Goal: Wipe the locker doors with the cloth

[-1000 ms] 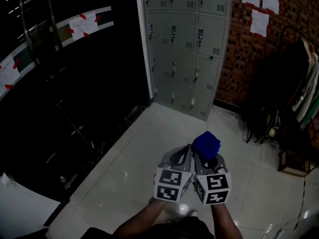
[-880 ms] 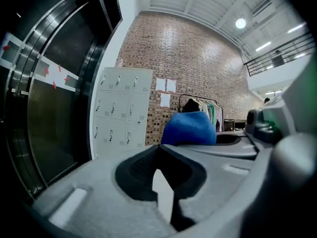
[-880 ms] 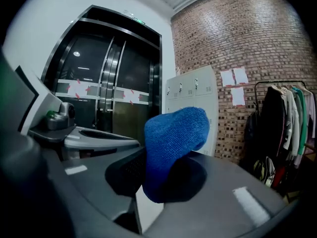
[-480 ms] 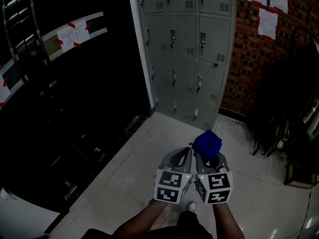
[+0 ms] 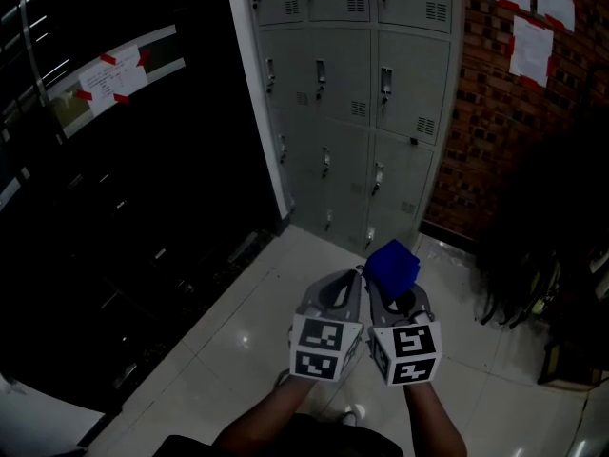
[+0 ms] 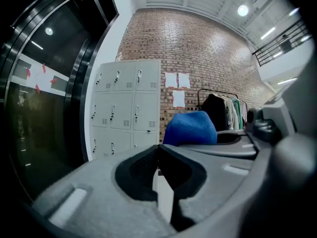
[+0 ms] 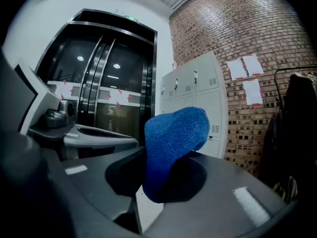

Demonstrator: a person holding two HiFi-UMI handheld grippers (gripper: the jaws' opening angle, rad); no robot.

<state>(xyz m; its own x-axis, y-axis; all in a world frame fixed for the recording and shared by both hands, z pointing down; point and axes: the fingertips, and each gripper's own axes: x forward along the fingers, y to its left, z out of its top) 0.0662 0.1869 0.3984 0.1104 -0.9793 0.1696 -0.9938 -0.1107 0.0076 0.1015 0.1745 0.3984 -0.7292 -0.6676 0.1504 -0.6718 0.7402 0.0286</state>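
Observation:
A bank of grey lockers stands ahead against the wall, its doors closed, each with a small latch. The lockers show small and distant in the left gripper view, and the lockers again in the right gripper view. My right gripper is shut on a folded blue cloth, which sticks up from its jaws; the cloth fills the middle of the right gripper view. My left gripper is held close beside it, shut and empty. Both are some way short of the lockers, above the floor.
Dark glass doors with red-taped notices lie to the left. A brick wall with white papers stands right of the lockers. A clothes rack with dark garments crowds the right. Pale glossy floor tiles lie below.
The lockers have grown larger and lower in the head view: I have come closer to them. Both grippers keep the same pose, the cloth still held.

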